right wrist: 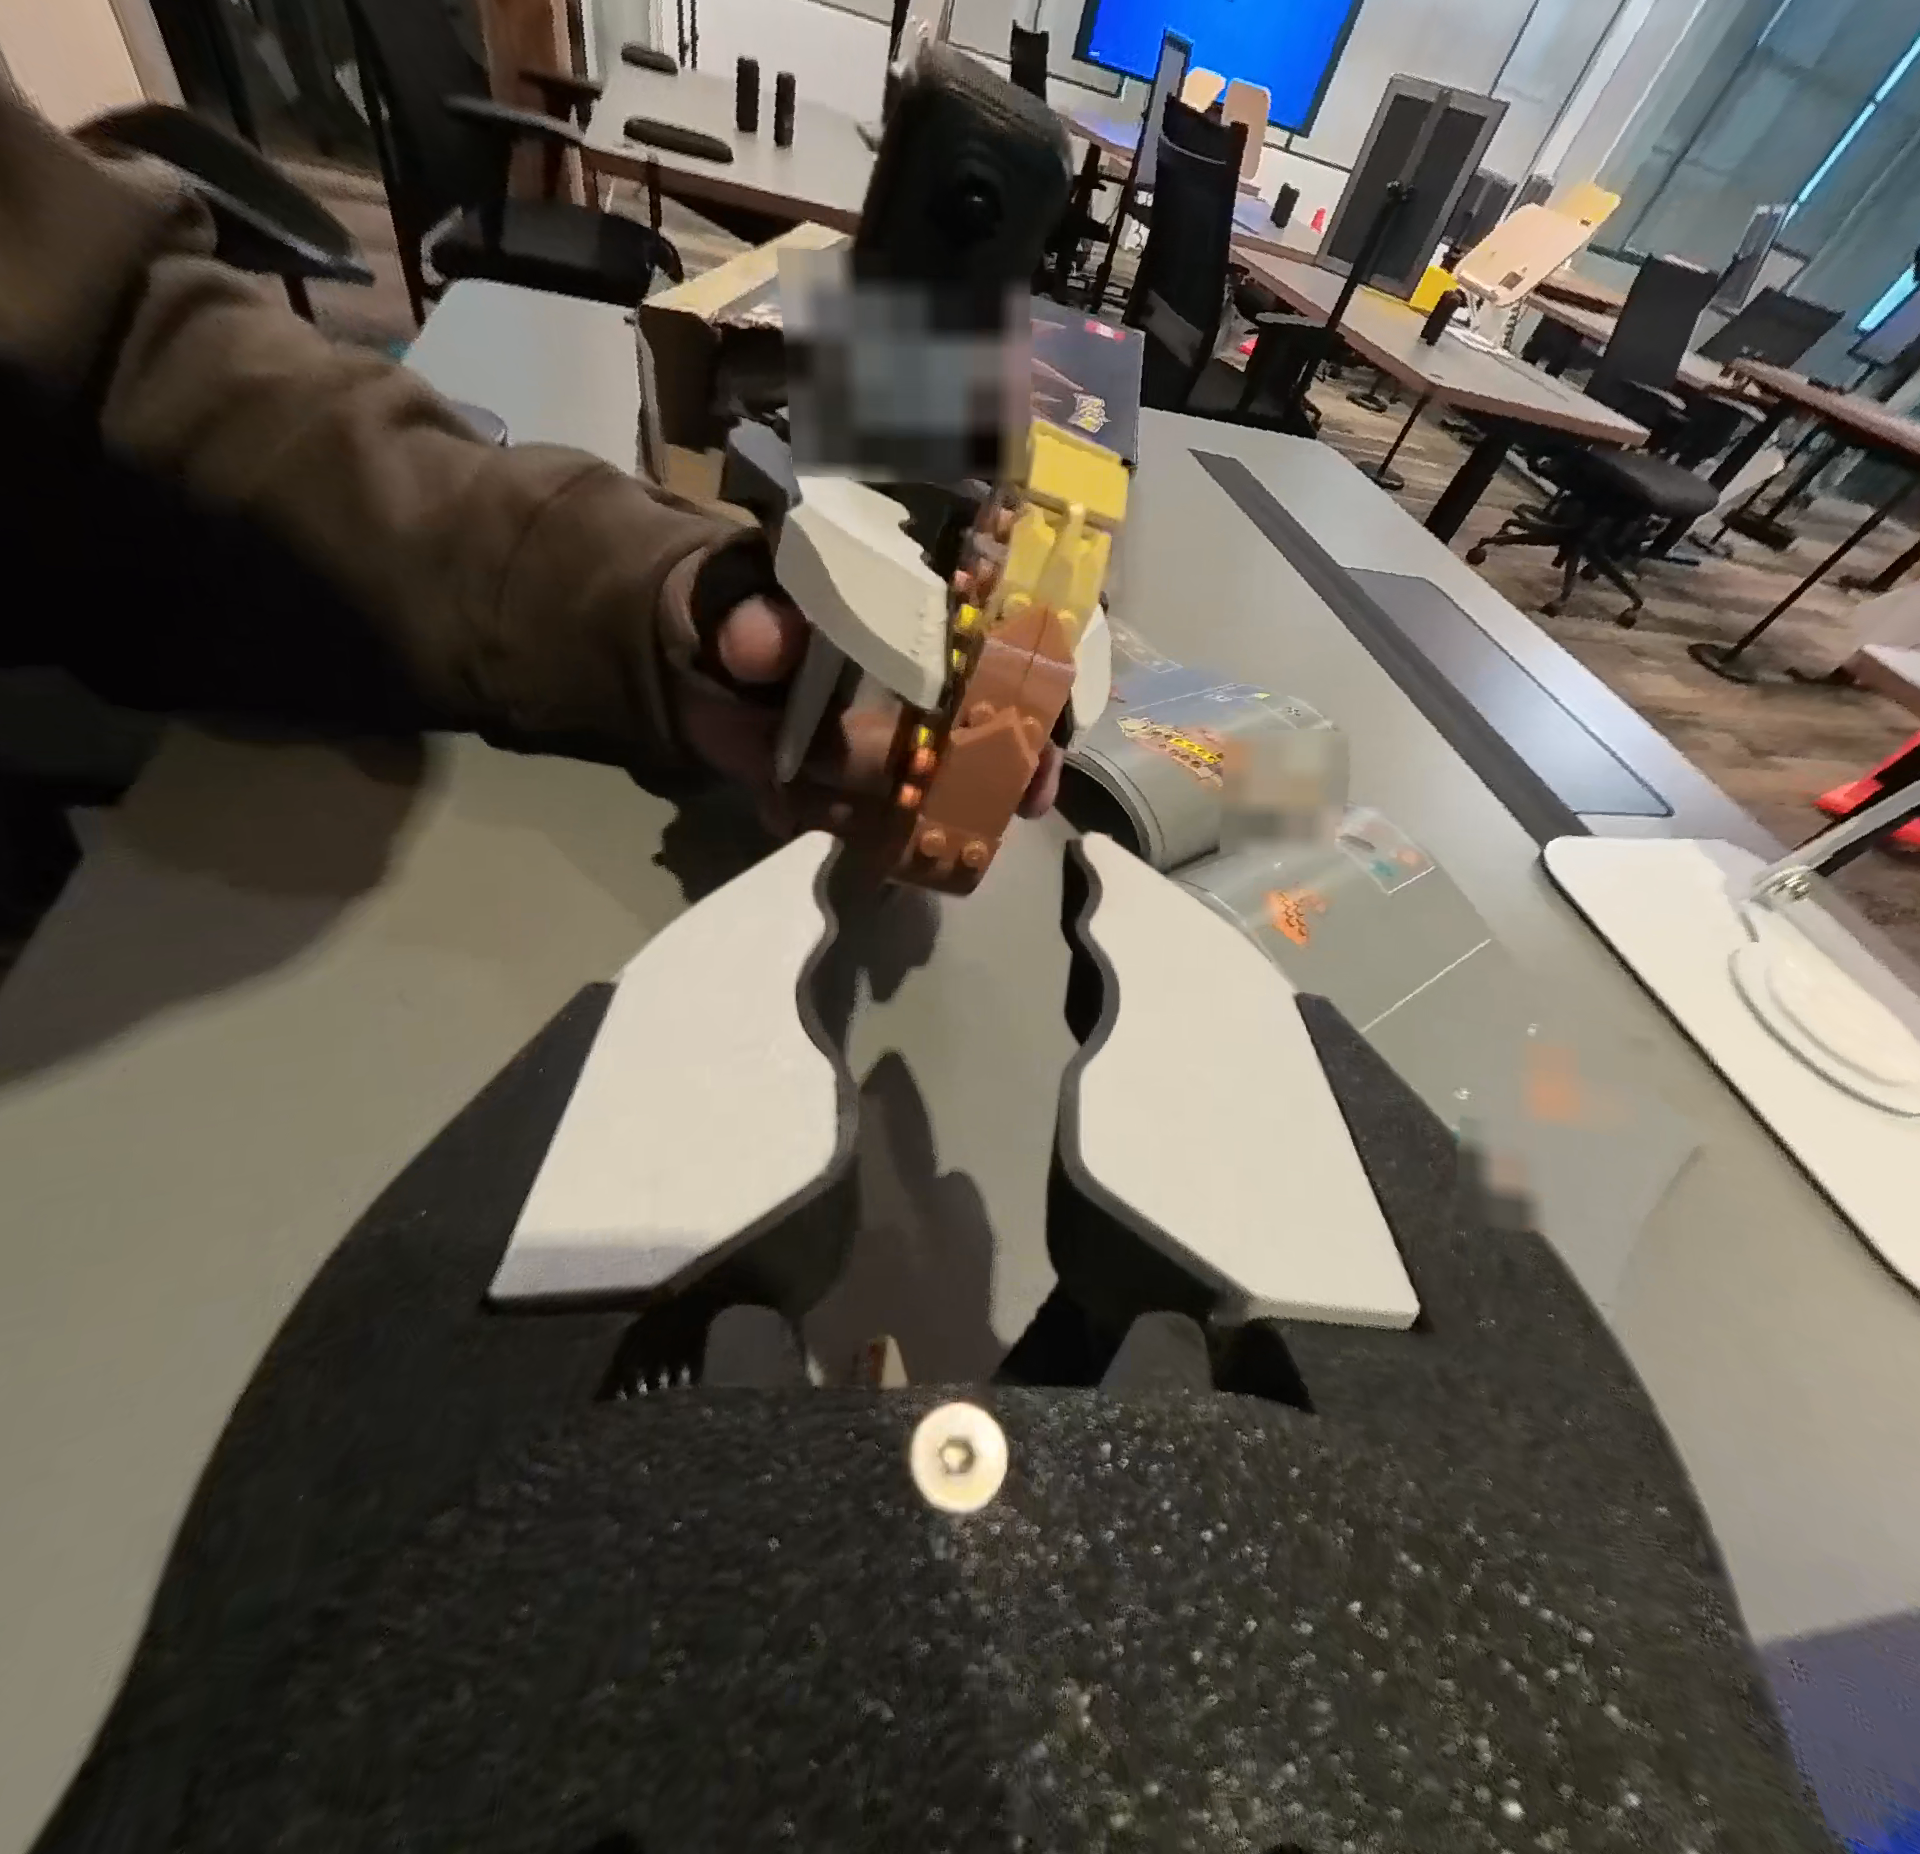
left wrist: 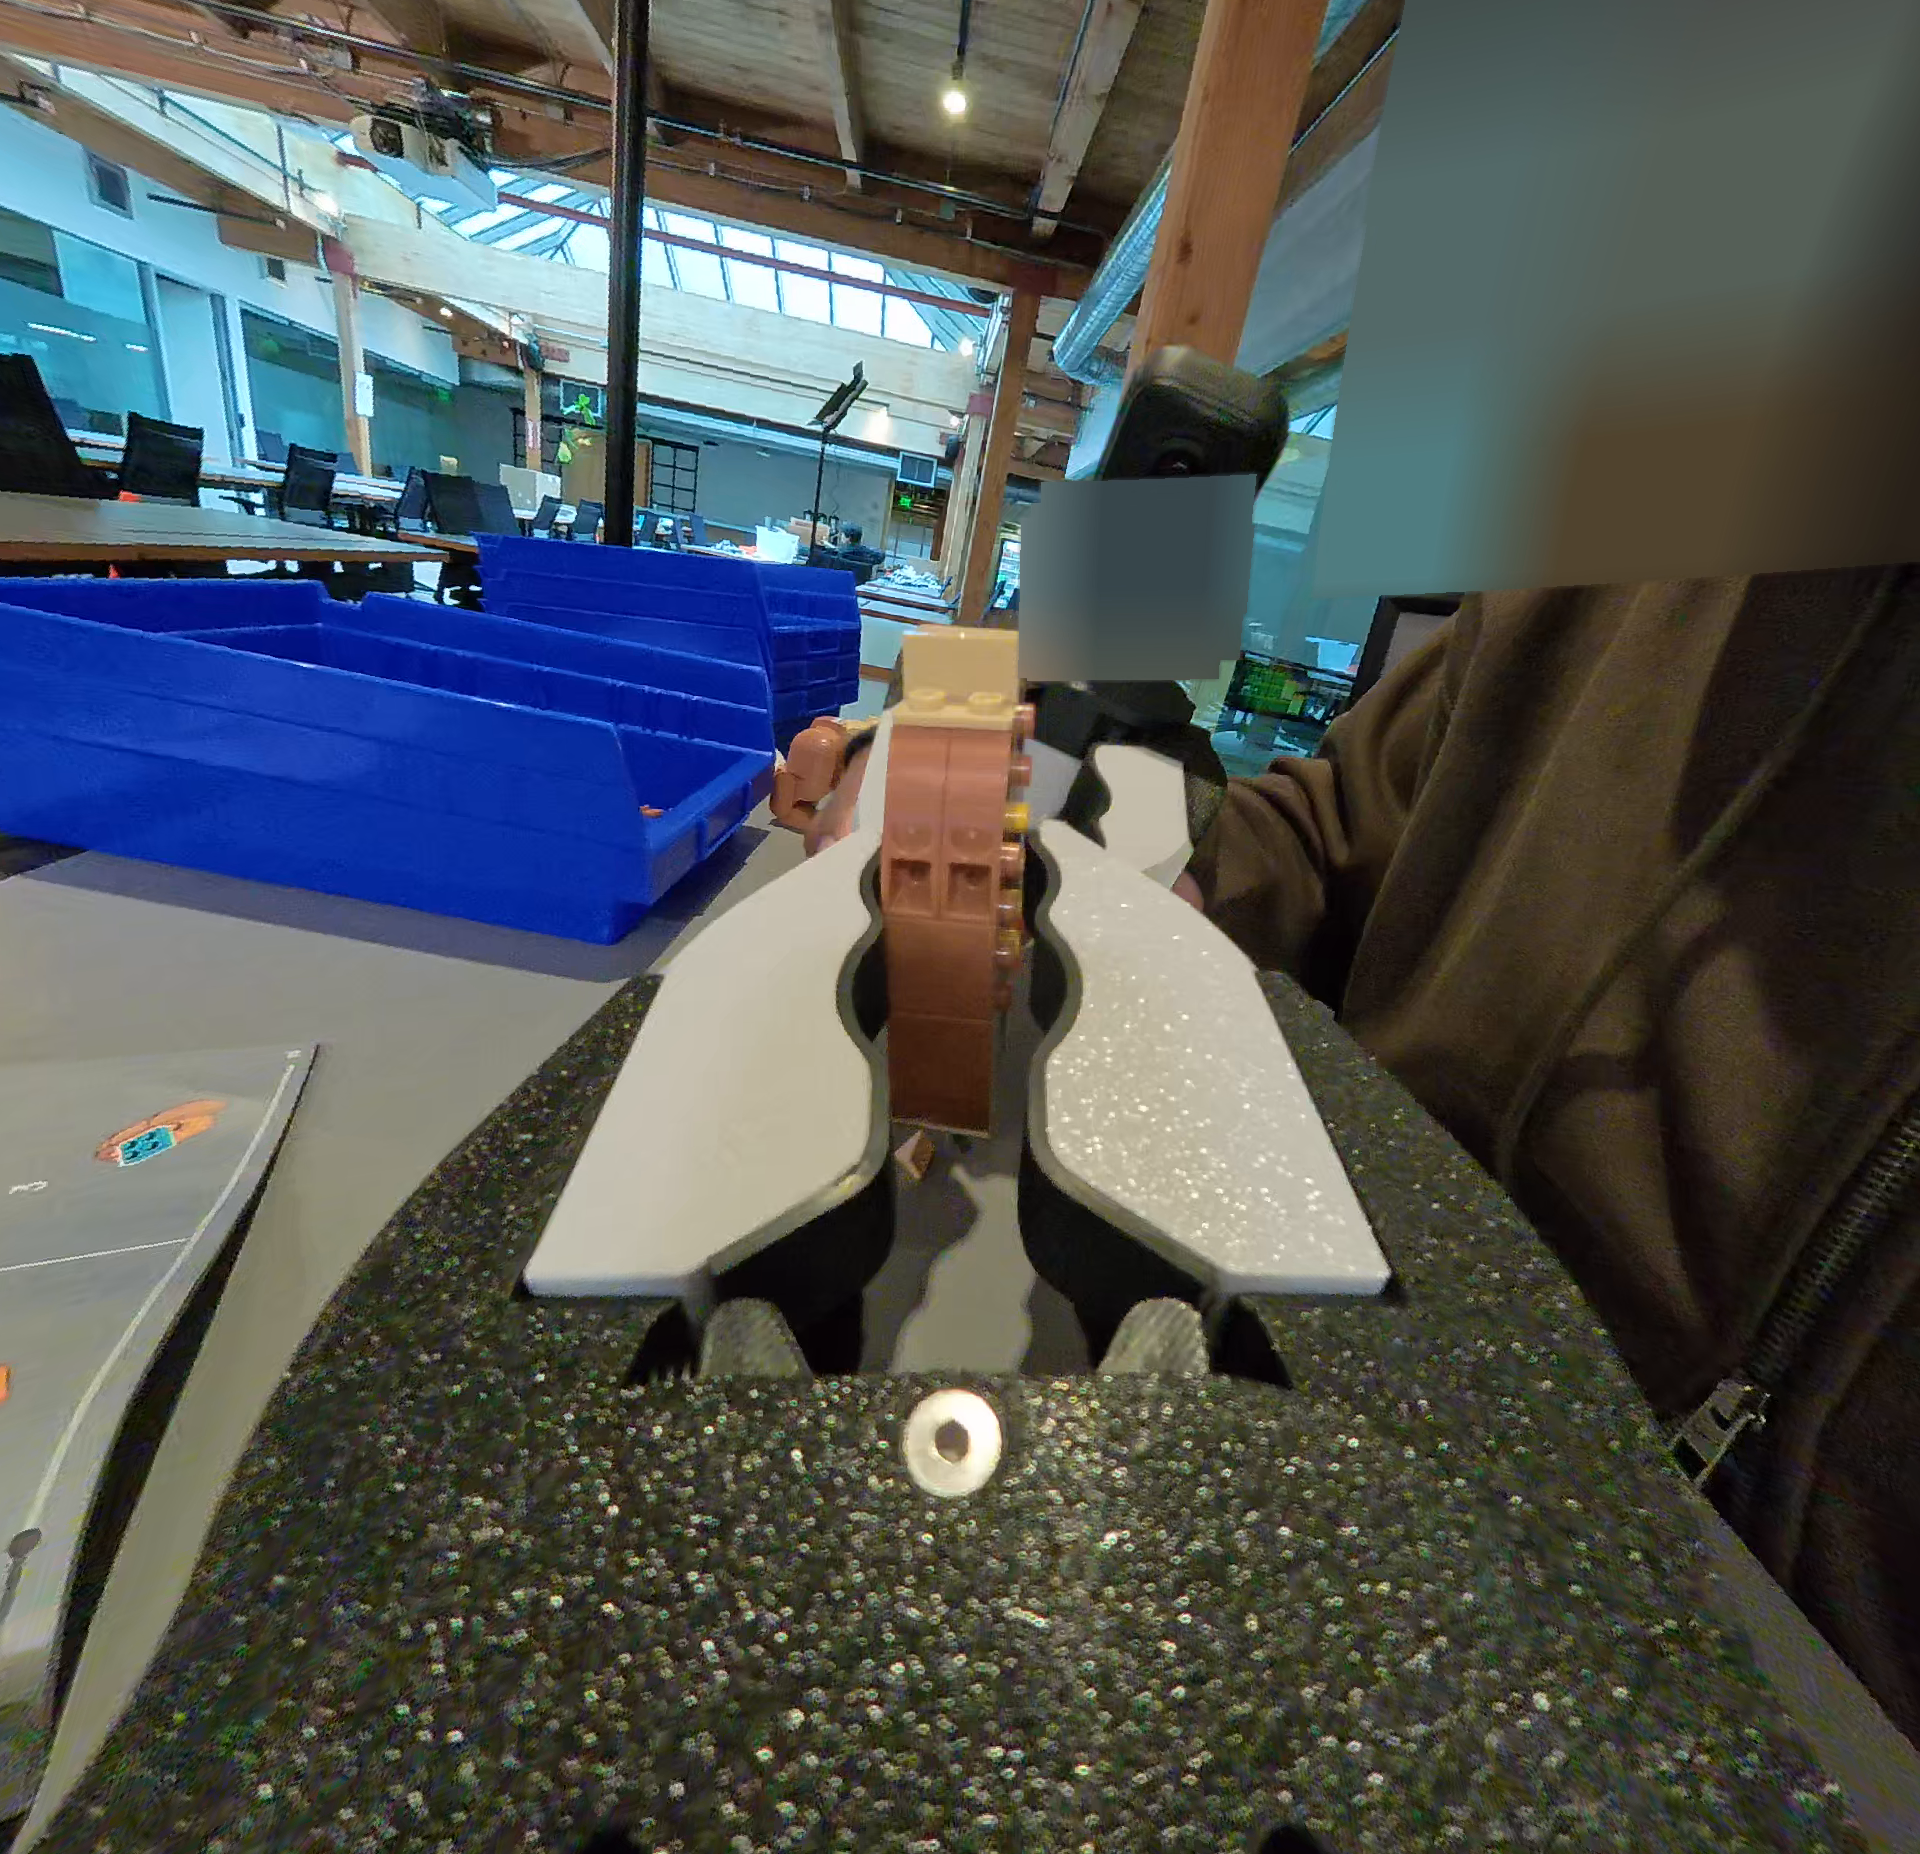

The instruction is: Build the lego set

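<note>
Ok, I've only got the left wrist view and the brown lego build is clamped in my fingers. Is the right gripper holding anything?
Observer: No. The right gripper is open and empty, and its tips are right at the lower end of the lego build.
Operator: What's behind my left gripper?
Observer: A cardboard box stands on the grey table just beyond the left gripper.
Operator: Anything off to the right side of the table?
Observer: A white mat lies there, with the foot of a stand resting on it.
</note>
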A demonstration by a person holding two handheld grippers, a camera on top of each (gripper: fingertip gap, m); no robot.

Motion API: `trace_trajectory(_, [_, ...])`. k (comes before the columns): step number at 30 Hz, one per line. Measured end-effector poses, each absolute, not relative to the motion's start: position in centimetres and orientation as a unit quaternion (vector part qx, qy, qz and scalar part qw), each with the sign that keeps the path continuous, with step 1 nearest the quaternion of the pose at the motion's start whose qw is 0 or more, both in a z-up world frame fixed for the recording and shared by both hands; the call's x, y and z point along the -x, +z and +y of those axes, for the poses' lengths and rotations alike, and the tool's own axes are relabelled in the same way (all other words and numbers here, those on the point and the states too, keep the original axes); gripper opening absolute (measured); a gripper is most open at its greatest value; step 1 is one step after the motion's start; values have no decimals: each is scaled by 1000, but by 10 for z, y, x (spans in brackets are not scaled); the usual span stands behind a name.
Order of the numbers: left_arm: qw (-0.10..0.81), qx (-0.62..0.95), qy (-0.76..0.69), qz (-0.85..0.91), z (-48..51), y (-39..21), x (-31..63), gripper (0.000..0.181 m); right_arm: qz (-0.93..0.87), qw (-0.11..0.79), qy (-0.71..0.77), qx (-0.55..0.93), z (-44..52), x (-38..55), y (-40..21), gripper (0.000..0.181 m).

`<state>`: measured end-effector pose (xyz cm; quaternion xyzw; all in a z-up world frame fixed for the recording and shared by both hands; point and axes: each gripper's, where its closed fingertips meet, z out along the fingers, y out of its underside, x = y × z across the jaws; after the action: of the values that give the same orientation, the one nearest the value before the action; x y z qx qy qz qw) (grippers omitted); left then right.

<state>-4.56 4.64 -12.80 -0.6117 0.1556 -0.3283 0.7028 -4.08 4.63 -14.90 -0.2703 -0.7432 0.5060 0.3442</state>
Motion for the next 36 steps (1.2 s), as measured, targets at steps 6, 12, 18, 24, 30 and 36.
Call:
trace_trajectory(6, [678,653,-308,138,57,-143,48,22,-726,422,503,206,54,33,-119,43])
trace_trajectory(12, [651,683,-297,150,63,-157,37,21,-741,463,451,182,51,41,-129,41])
trace_trajectory(18, [649,682,-303,152,62,-157,35,21,-729,472,462,177,47,41,-122,38])
trace_trajectory(24, [641,687,-303,158,62,-160,32,21,-743,471,442,174,44,43,-132,36])
trace_trajectory(30, [633,691,-309,161,62,-161,31,21,-745,475,432,179,46,43,-133,30])
trace_trajectory(36, [620,701,-311,170,62,-166,27,20,-760,466,414,181,43,43,-138,30])
